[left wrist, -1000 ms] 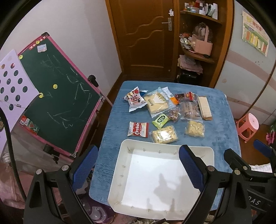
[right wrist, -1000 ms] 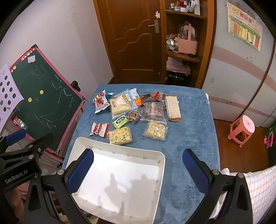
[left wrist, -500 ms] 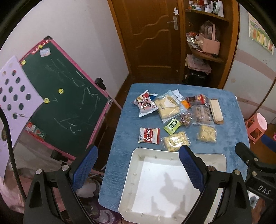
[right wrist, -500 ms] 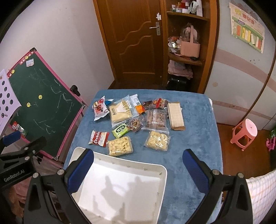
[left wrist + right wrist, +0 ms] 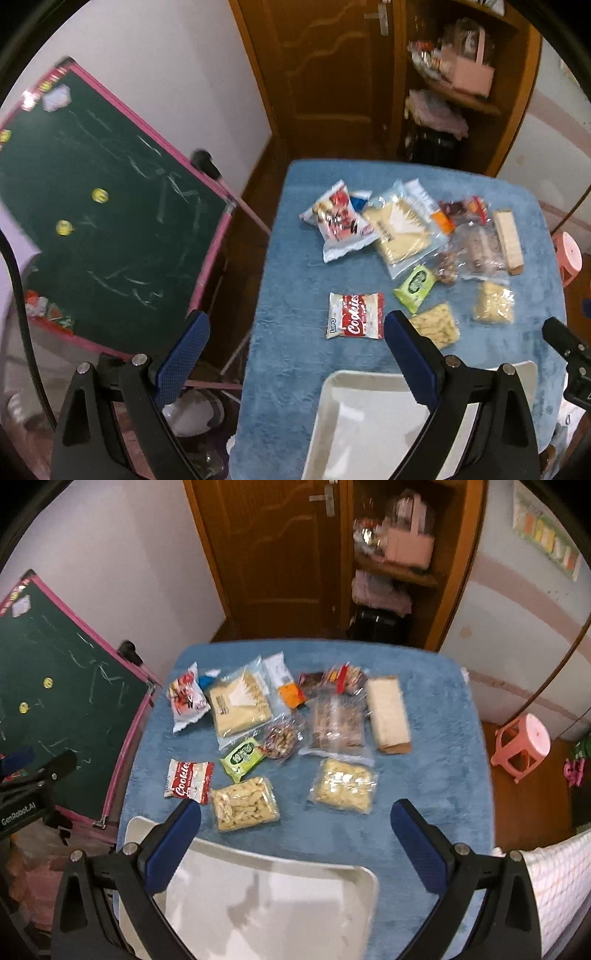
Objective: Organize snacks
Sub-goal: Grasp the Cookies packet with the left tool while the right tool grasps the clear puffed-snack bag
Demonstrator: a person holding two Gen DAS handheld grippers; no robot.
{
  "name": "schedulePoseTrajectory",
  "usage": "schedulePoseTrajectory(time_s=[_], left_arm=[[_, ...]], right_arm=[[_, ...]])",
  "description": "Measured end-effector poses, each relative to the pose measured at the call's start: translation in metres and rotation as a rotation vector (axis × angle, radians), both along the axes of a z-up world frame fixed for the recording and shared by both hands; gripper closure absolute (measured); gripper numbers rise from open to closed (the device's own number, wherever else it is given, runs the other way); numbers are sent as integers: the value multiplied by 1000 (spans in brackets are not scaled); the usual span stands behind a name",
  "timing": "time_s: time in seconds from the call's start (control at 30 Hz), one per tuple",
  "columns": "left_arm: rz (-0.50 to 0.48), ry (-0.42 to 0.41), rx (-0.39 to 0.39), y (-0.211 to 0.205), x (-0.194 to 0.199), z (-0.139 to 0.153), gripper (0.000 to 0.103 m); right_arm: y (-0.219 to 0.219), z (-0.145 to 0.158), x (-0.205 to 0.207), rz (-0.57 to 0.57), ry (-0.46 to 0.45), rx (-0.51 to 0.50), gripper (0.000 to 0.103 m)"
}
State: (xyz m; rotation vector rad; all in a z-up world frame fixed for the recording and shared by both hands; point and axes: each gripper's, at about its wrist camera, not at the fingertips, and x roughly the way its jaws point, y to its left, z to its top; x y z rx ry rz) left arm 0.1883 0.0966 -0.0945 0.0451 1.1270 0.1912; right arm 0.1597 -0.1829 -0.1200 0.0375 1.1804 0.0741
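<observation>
Both grippers hang above the near edge of a blue-covered table, and each has its blue-padded fingers spread wide with nothing between them: the left gripper fills the bottom of the left wrist view, the right gripper the bottom of the right wrist view. Low in both frames lies a white tray, nothing visible inside it, partly hidden behind the fingers. The snacks are scattered across the middle of the table, beyond the tray. In the right wrist view, nearest the tray, a red and white cookie packet lies at the left, with a clear bag of pale biscuits just beside it and a second clear bag of pale pieces further right. Above these a green packet touches a small bag of brown nuts. Toward the upper centre sit a large clear bag of yellowish wafers, a red and white pouch to its left, a bag of brown bars and a long pale wafer pack at the right. A green chalkboard with a pink frame leans at the left of the frame, and a pink stool stands on the floor at the right
</observation>
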Motion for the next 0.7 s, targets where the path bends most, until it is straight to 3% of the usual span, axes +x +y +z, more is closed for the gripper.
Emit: schedulePoseTrajectory(time_s=[0.17,0.33,0.53,0.7], left_arm=[[-31,143,-117,18,41,-59,8],[-71,255,-172,18,61,-112,8],[-62,317,-227,20,73,-147,8],[-75,353,-248,18,78,-163,8]], right_arm=[[29,-52,37,47,145,-4,0],[63,-112,57,124,274,-47,0],[84,-157,67,186,385,-83,0],[93,-173,69,207,463,-102,3]])
